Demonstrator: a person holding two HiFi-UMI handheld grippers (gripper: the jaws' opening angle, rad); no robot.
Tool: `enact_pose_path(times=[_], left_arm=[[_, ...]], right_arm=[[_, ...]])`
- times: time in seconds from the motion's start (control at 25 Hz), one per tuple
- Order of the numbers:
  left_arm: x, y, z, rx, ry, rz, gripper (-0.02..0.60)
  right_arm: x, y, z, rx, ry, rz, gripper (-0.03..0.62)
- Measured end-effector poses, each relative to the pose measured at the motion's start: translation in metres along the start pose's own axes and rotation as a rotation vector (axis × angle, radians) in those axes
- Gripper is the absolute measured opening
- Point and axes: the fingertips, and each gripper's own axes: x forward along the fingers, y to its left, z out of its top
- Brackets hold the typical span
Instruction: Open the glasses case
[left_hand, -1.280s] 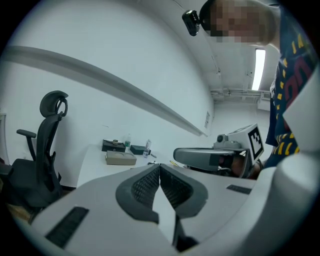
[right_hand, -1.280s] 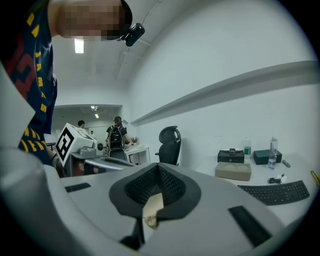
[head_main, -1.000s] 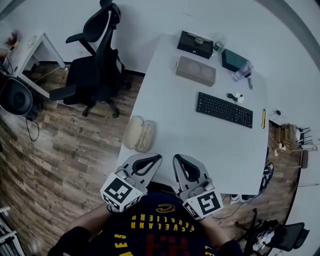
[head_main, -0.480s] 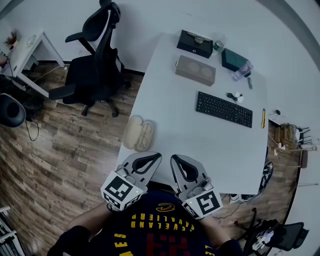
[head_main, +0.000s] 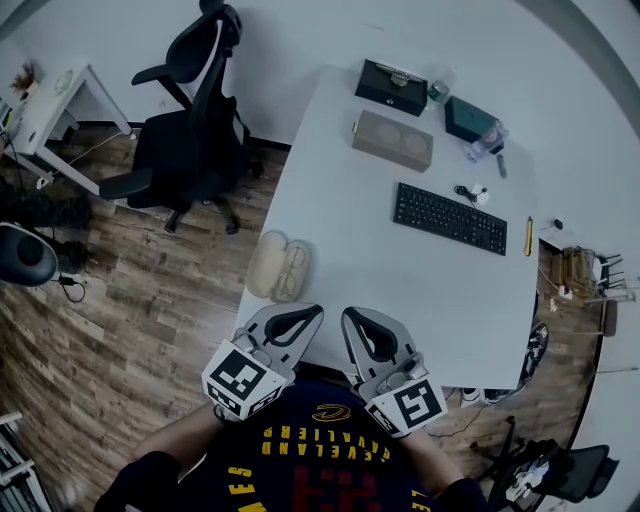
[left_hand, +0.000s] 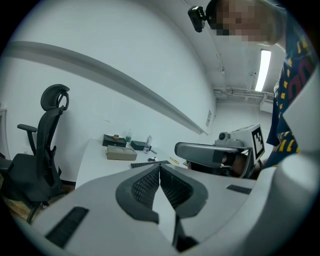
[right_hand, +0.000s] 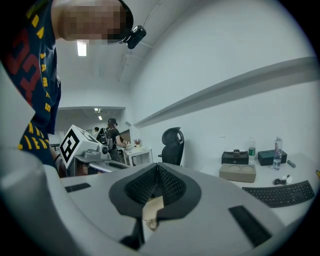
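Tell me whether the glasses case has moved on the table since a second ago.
No. The glasses case sits at the same spot by the table's left edge, equally far from the keyboard.

On my head cam the white desk (head_main: 340, 200) has a black keyboard (head_main: 450, 219) at 3 o'clock from its middle. Tan box (head_main: 392, 141) at 12, black box (head_main: 391, 87) farther out. Black office chair (head_main: 190, 130) at 10, off the desk.

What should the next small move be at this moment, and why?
Probably spread the jaws of the left gripper and ease it forward to the glasses case. Both it and the right gripper are shut, empty and held at the near edge of the table, apart from the case, which lies just ahead of the left one by the table's left edge.
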Motion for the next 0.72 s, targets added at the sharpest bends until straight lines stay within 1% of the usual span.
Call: enact_pose_path(times=[0.28,0.72], left_arm=[[-0.004,0.0007,-0.0022,-0.009,0.006,0.003,0.015],[-0.0055,-0.0024,-0.0071,-0.018,0.014,0.0,0.015]], right_arm=[[0.0003,0.0057,0.0002,-0.004,0.006,0.013,0.017],[-0.0045,0.0063,-0.0037,0.007,0.015,0.004,0.017]])
